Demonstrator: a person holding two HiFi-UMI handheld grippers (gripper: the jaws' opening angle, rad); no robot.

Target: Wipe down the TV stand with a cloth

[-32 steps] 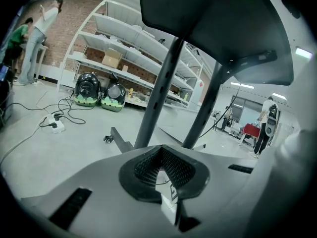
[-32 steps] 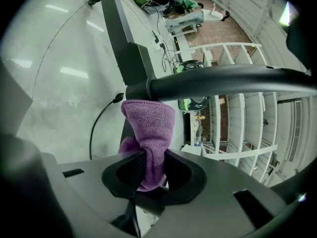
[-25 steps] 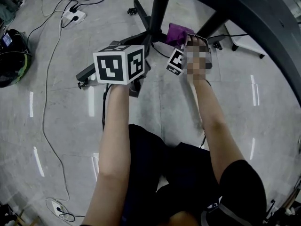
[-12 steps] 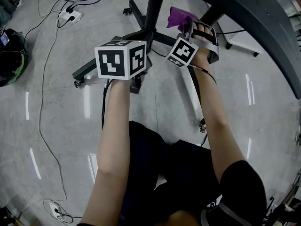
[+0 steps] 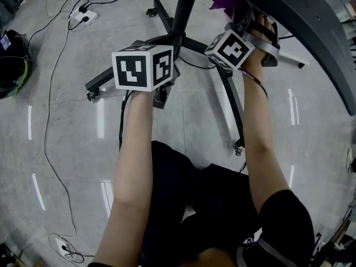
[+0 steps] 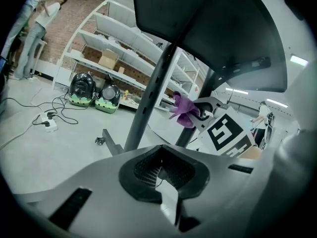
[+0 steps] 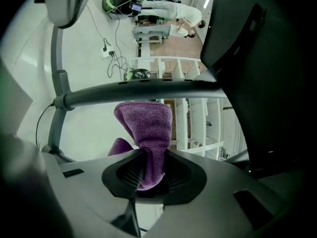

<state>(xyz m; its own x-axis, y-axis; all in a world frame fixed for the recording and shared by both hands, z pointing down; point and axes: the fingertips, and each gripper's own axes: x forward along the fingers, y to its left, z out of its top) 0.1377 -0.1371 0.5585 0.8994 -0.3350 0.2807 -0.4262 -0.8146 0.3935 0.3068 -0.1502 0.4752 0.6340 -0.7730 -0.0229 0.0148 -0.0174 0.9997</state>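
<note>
The right gripper (image 7: 146,175) is clamped on a purple microfibre cloth (image 7: 146,128). The cloth's folded free end stands up from the jaws and seems to touch the underside of the grey metal crossbar of the TV stand (image 7: 143,89) straight ahead. That bar runs crosswise to the jaws, so a wipe would likely travel sideways along it. The right arm reaches forward under the dark screen panel (image 5: 311,32). The left gripper (image 6: 161,175), jaws together and empty, hangs back beside the stand's upright post (image 5: 186,7).

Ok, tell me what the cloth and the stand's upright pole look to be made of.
The cloth looks like purple microfibre-type fabric, going by its fuzzy nap and soft folds. The upright pole is probably painted or coated metal: dark grey, smooth, with a dull sheen along its length.
</note>
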